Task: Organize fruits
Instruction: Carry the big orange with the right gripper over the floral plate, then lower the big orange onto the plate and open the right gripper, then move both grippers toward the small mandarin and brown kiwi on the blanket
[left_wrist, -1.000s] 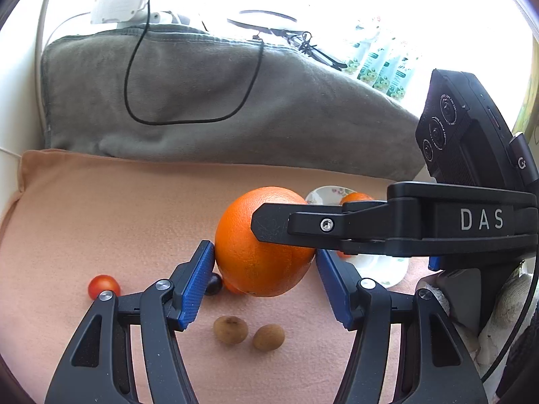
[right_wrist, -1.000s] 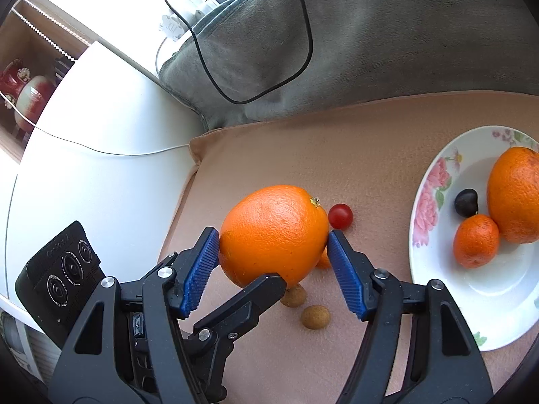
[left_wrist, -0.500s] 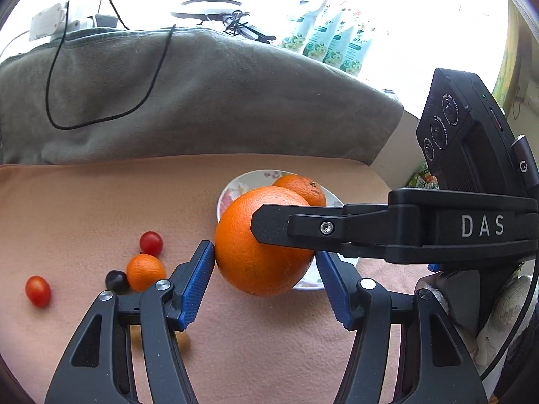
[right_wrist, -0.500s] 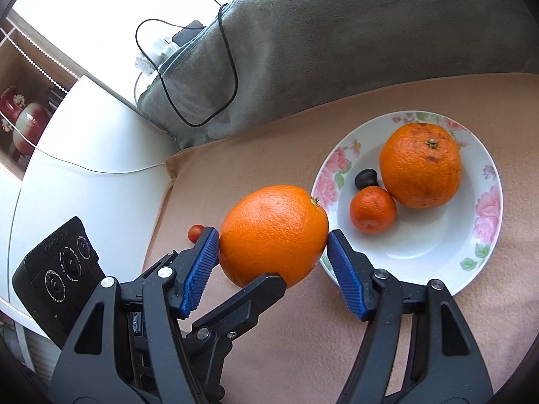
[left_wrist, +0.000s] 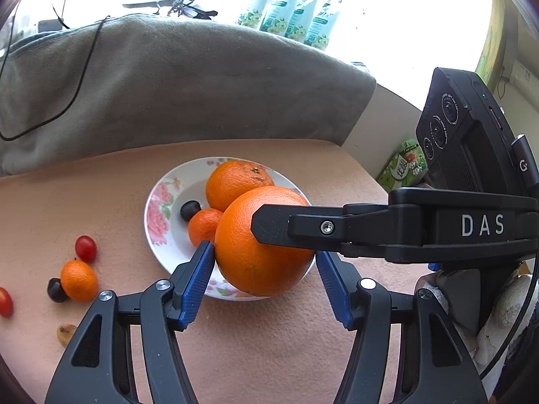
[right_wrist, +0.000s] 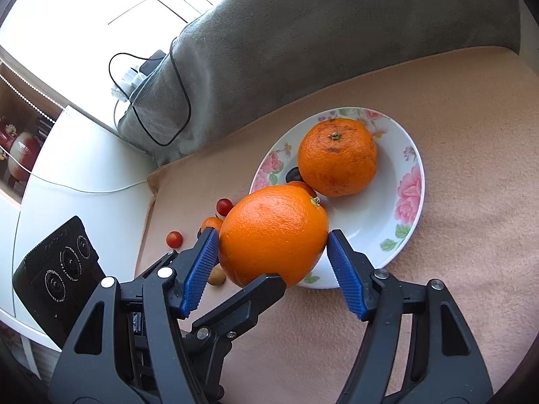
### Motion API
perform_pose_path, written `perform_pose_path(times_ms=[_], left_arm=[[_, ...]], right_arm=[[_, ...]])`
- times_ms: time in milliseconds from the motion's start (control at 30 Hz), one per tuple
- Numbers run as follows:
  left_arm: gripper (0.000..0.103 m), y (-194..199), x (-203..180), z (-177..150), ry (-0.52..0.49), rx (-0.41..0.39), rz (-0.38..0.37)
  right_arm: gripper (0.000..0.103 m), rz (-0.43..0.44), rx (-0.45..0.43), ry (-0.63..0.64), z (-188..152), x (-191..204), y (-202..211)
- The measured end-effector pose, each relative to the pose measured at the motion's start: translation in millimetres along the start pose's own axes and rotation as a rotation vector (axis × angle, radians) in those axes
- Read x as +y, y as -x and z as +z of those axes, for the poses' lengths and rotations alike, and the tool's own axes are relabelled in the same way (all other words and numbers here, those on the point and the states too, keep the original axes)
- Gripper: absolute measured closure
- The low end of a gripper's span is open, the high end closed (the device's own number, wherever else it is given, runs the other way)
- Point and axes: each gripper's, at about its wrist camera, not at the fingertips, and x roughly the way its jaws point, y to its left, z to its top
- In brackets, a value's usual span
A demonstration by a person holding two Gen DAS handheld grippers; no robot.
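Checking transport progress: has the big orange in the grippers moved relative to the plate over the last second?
Yes. The held orange has travelled from beside the loose fruit to over the floral plate's near rim.

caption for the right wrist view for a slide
Both grippers clamp one big orange above the rim of a flowered plate holding other fruit.
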Motion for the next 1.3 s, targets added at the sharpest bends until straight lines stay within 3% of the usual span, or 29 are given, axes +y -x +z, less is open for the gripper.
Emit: perform_pose_path(times_ms=[433,700,933,1300], left_arm=[[0.041,-18,-10,2,-0.015,0.033,0.0],[0.042,-3,-8,4,-0.032,-0.014,0.023],[0.042,7,8,-2,-0.007,-0.034,0.042],[0.041,33,38,-15,0.035,-0.064,0.087]], right_arm=[[0.033,0.009,-0.025,-0.061,5,-22,1],[0.033,-0.008,-0.115,-0.007,14,-11,20],[0.033,-0.019,-0.136,0.041,11,1,22],[0.016,-0.055,-0.17,0.192,0,35,23]])
